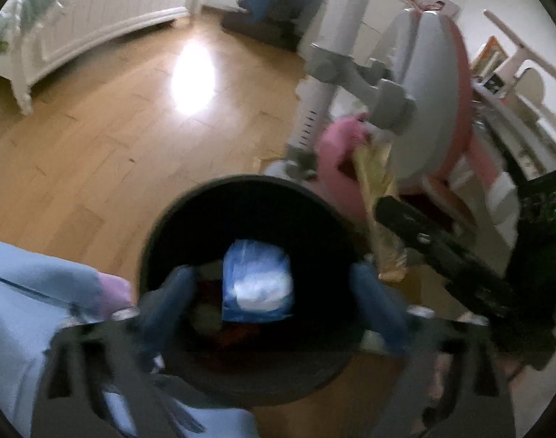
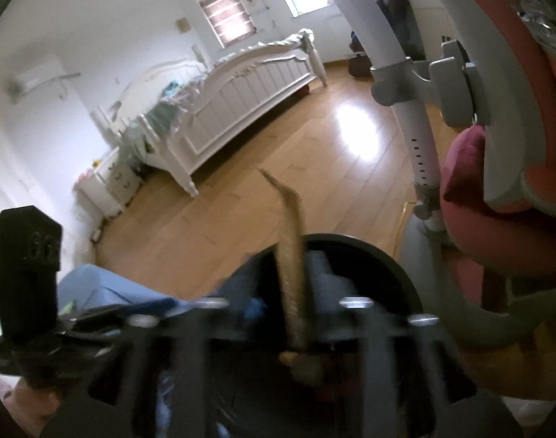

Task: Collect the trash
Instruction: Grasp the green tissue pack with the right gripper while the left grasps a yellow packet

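A round black bin (image 1: 190, 211) stands on the wooden floor right under my left gripper (image 1: 274, 288). Its blue fingers (image 1: 175, 292) are spread wide and open. A blue and white plastic packet (image 1: 256, 281) hangs loose between them, over dark rubbish inside the bin. In the right wrist view my right gripper (image 2: 290, 273) is over the same bin's rim (image 2: 391, 259). Its jaws stand apart, open. A long tan wrapper (image 2: 292, 241) stands upright between the fingers, its bent tip pointing up. The left wrist view shows that wrapper (image 1: 376, 179) as yellowish, at the black right gripper's tip.
A grey and pink chair (image 1: 435, 84) with a pink cushion (image 1: 336, 168) crowds the bin's right side. A white bed (image 2: 248, 98) stands across the wooden floor (image 1: 113, 120). A light blue trouser leg (image 1: 29, 292) is at the lower left.
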A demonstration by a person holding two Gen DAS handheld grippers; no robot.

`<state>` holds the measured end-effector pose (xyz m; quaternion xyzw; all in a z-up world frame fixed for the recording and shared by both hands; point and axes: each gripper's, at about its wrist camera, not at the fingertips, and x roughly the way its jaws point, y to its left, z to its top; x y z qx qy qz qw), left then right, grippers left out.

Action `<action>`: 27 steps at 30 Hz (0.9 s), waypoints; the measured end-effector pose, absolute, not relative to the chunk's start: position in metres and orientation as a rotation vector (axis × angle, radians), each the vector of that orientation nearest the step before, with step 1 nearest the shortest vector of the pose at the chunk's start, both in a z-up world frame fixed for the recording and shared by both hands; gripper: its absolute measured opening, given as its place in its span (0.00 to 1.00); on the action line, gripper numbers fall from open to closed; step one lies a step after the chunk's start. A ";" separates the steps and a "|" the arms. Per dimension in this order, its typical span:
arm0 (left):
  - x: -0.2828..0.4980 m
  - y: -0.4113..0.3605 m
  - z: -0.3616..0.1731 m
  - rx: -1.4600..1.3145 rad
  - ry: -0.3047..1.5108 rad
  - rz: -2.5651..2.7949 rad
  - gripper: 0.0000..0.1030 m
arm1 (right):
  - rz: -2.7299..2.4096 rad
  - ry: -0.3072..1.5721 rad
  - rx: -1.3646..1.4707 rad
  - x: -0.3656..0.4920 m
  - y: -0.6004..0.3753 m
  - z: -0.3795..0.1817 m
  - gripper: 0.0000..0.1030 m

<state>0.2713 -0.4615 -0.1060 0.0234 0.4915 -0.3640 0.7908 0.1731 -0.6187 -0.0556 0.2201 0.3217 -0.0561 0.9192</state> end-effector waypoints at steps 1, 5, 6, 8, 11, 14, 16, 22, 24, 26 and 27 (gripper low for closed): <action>0.271 -0.460 -0.105 0.048 1.048 -0.779 0.93 | -0.122 0.649 0.452 0.172 -0.620 -0.055 0.74; 0.272 -0.454 -0.106 0.045 1.084 -0.769 0.93 | -0.118 0.614 0.440 0.164 -0.617 -0.043 0.76; 0.271 -0.451 -0.104 0.043 1.081 -0.768 0.93 | -0.118 0.604 0.438 0.161 -0.616 -0.040 0.76; 0.266 -0.441 -0.095 0.028 1.071 -0.771 0.93 | -0.117 0.585 0.435 0.154 -0.612 -0.032 0.76; 0.254 -0.419 -0.074 0.000 1.036 -0.777 0.93 | -0.117 0.555 0.443 0.141 -0.607 -0.019 0.76; 0.240 -0.391 -0.048 -0.020 0.992 -0.770 0.93 | -0.090 0.523 0.467 0.128 -0.596 -0.004 0.76; 0.229 -0.365 -0.027 -0.048 0.956 -0.769 0.93 | -0.070 0.511 0.464 0.123 -0.585 0.005 0.78; 0.204 -0.260 0.018 -0.136 0.859 -0.668 0.93 | 0.054 0.504 0.456 0.115 -0.528 0.035 0.80; 0.199 -0.217 0.025 -0.148 0.831 -0.592 0.93 | 0.101 0.514 0.453 0.118 -0.508 0.041 0.80; 0.194 -0.172 0.026 -0.170 0.817 -0.511 0.93 | 0.166 0.541 0.451 0.126 -0.482 0.044 0.81; 0.192 -0.153 0.024 -0.185 0.819 -0.480 0.93 | 0.209 0.562 0.451 0.131 -0.467 0.044 0.81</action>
